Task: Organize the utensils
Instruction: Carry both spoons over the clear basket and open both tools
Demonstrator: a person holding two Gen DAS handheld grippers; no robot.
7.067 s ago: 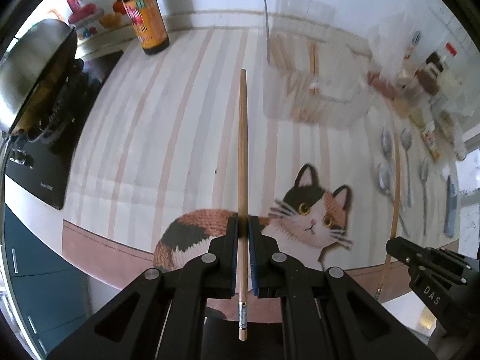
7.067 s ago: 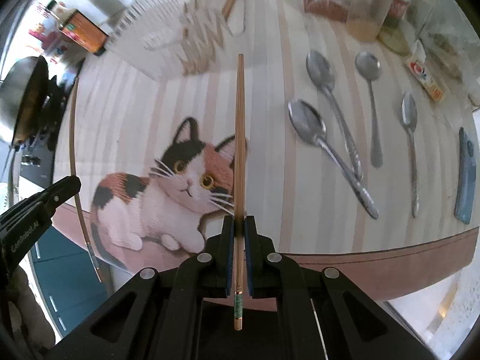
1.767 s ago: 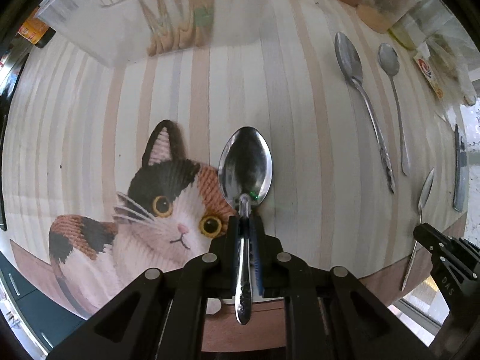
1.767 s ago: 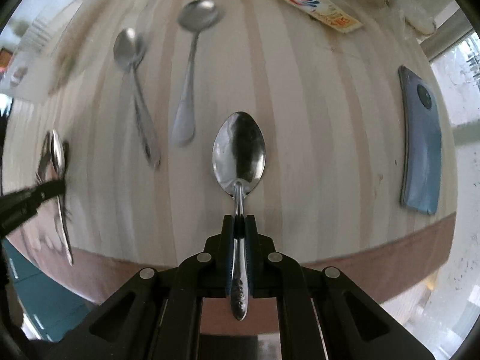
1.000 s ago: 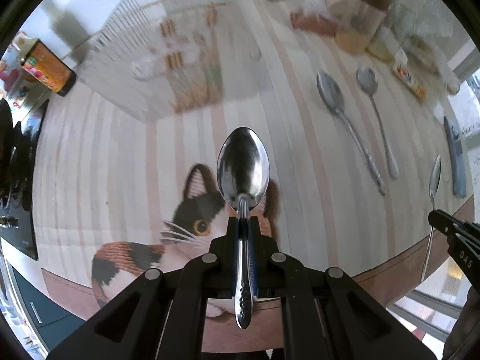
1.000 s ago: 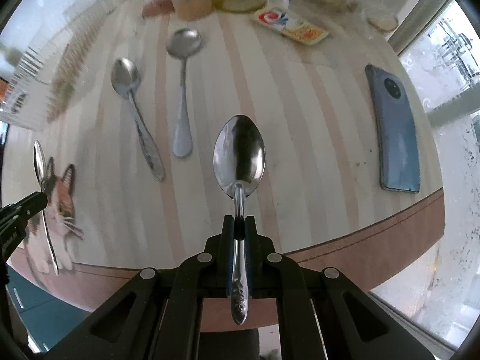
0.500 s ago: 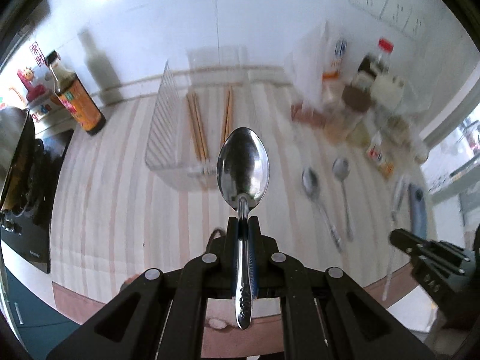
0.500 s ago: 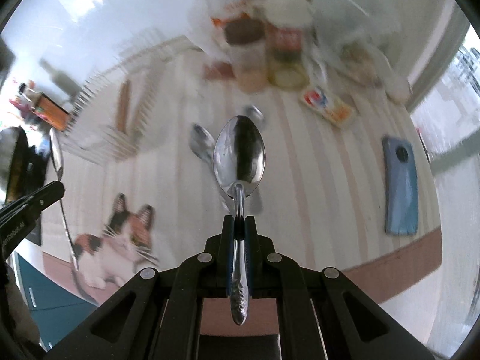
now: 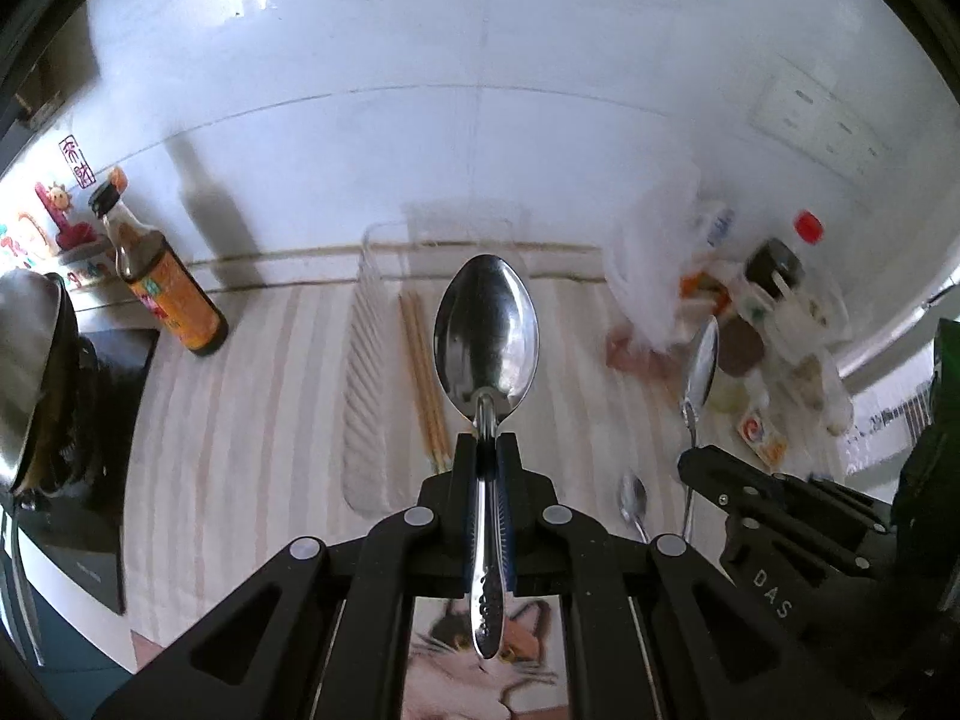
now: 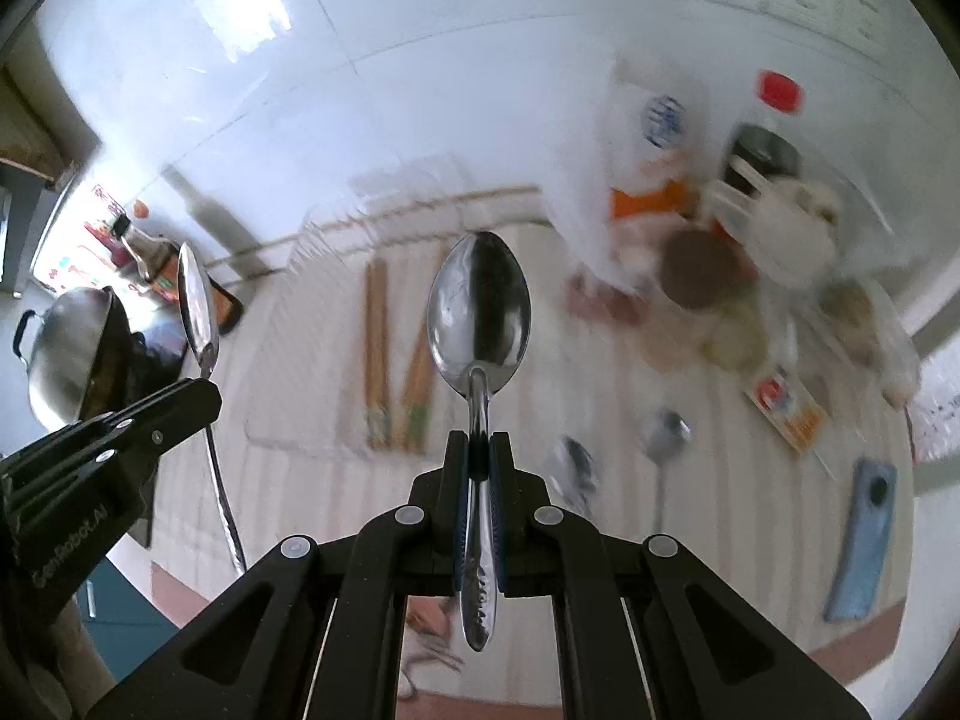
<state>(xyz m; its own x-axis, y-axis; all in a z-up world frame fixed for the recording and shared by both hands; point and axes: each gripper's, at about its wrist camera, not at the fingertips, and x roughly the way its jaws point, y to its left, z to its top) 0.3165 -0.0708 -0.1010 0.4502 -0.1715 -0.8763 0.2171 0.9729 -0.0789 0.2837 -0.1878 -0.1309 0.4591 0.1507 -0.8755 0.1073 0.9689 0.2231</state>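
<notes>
My left gripper (image 9: 487,444) is shut on the handle of a steel spoon (image 9: 486,339), held high above the counter with the bowl forward. My right gripper (image 10: 478,441) is shut on a second steel spoon (image 10: 478,315), also raised. Each gripper shows in the other's view: the right gripper (image 9: 696,459) with its spoon (image 9: 702,372), the left gripper (image 10: 204,390) with its spoon (image 10: 197,306). A clear plastic organizer box (image 9: 366,372) lies ahead on the striped mat, with wooden chopsticks (image 9: 423,378) inside; it also shows in the right wrist view (image 10: 312,420). Two more spoons (image 10: 663,438) lie on the mat.
A soy sauce bottle (image 9: 162,288) and a steel wok (image 9: 30,360) on a stove stand at the left. Jars, bottles and plastic bags (image 9: 756,324) crowd the back right by the white wall. A blue phone (image 10: 864,540) lies at the right. A cat picture (image 9: 486,672) is on the mat.
Both grippers have risen and tilted up with their spoons, so the wall and the organizer box now fill the views. The two grippers have come closer together.
</notes>
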